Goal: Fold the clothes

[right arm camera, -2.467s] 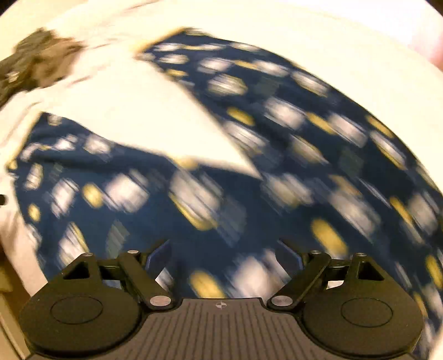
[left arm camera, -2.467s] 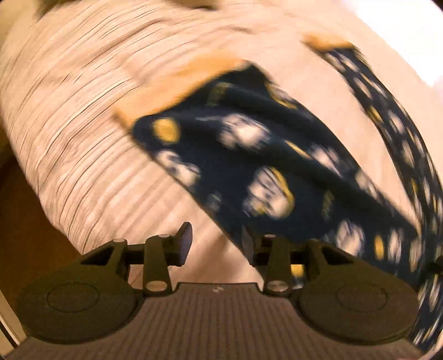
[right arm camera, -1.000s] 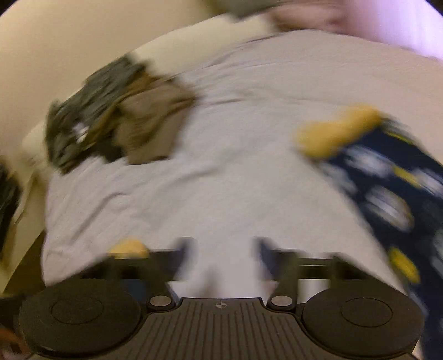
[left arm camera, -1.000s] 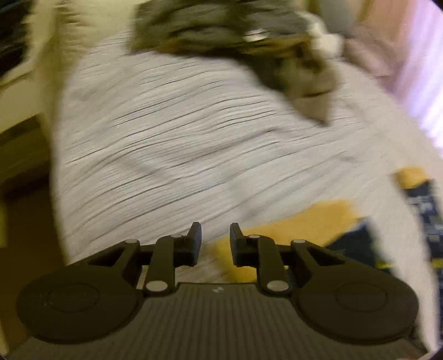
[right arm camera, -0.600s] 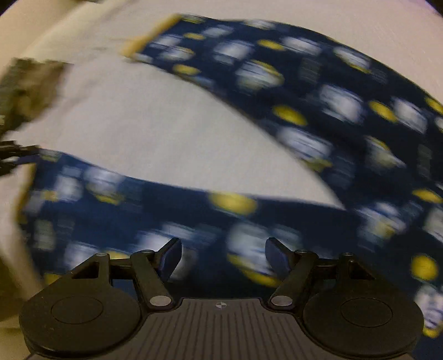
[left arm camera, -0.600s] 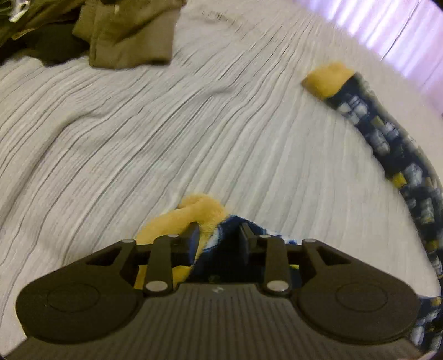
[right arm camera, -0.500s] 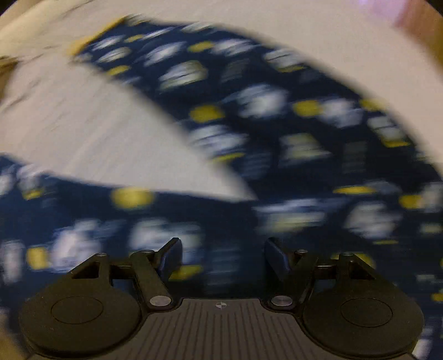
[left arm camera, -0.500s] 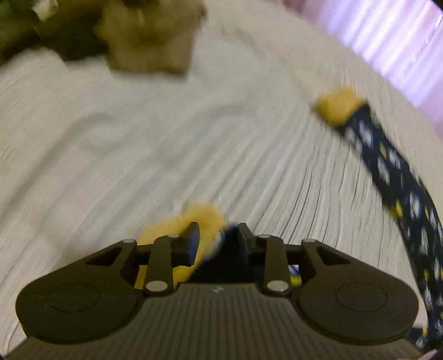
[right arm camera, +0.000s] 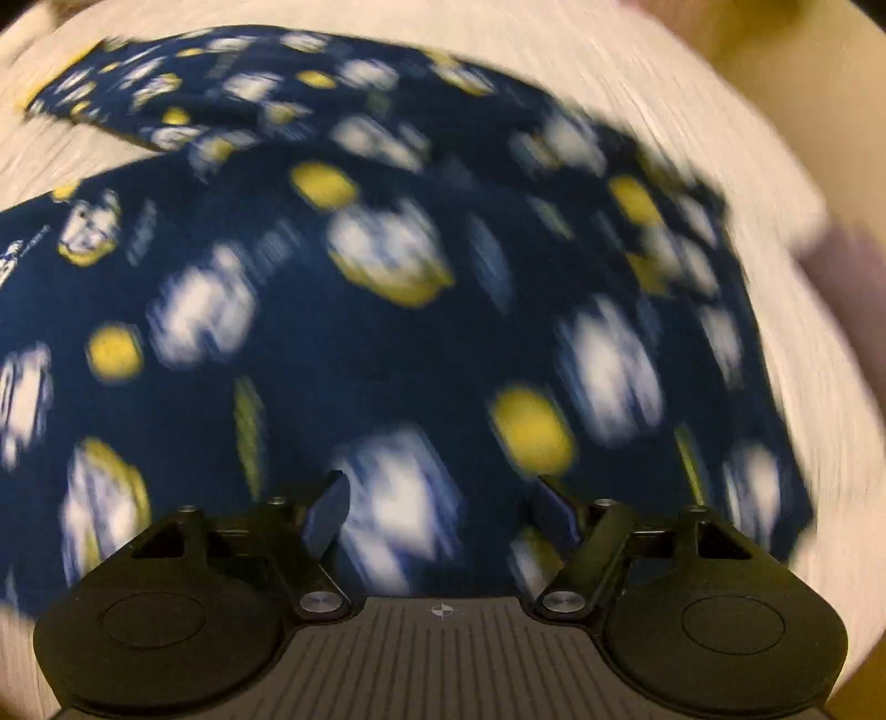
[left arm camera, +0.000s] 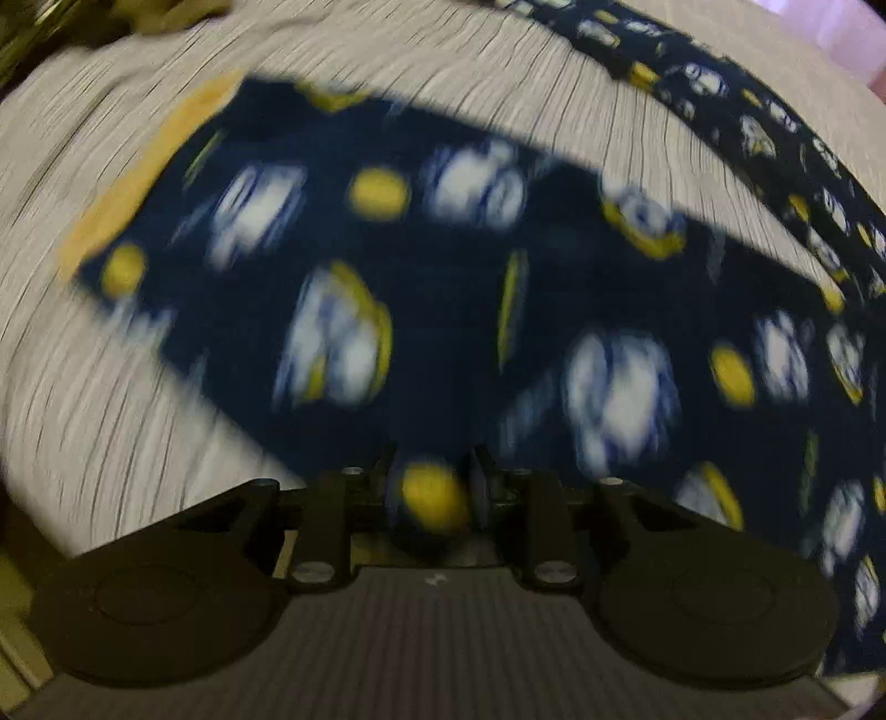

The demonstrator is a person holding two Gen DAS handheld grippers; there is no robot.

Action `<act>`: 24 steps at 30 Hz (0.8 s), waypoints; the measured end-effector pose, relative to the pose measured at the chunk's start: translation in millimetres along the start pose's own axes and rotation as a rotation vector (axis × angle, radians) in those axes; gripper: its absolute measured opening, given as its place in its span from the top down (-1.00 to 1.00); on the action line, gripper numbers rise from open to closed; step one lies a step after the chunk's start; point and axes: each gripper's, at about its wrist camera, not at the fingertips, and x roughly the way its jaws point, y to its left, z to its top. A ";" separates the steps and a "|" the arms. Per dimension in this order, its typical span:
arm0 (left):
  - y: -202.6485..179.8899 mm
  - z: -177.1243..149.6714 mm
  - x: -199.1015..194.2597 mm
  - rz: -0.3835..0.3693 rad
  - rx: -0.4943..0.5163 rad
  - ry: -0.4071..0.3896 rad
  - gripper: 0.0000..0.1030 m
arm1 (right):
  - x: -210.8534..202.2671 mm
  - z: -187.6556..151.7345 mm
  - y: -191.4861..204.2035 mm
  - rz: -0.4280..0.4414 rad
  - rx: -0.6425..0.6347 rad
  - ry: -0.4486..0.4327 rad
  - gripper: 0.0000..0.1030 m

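Navy pyjama trousers [left arm camera: 443, 288] with white and yellow prints lie spread on a pale ribbed bedcover [left arm camera: 111, 399]. One leg ends in a yellow cuff [left arm camera: 149, 166] at the upper left, and the other leg [left arm camera: 775, 127] runs along the upper right. My left gripper [left arm camera: 432, 476] points down at the near edge of the leg. Its jaws are closing, narrow, with a bulging fold of the navy cloth pinched between them. My right gripper [right arm camera: 443, 509] hangs open over the wide part of the trousers [right arm camera: 387, 266], with nothing between its fingers. Both views are blurred.
A heap of olive and brown clothes [left arm camera: 111, 16] lies at the far top left in the left wrist view. Bare bedcover [right arm camera: 720, 83] rings the trousers in the right wrist view, with a blurred pinkish shape [right arm camera: 847, 266] at the right edge.
The left view has swung from the yellow cuff and bare bedcover to over the spread leg, with cloth still between the jaws. The right gripper has swept across the trousers and stayed open.
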 end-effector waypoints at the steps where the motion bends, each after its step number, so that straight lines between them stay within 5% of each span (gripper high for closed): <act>1: -5.7 -11.2 -11.6 0.007 0.015 0.017 0.58 | -7.6 -8.6 -12.7 0.012 0.025 0.019 -0.39; 4: -32.9 -32.7 -55.9 0.032 0.082 0.038 0.57 | -43.7 -17.8 -37.6 0.040 0.056 0.025 -0.39; 14: -147.8 -62.8 -209.5 0.037 0.249 -0.158 0.11 | -178.3 -8.0 -62.5 0.142 0.073 -0.043 -0.40; 24: -170.5 -109.2 -268.5 0.046 0.304 -0.253 0.11 | -229.9 -44.6 -66.3 0.170 0.075 -0.077 -0.40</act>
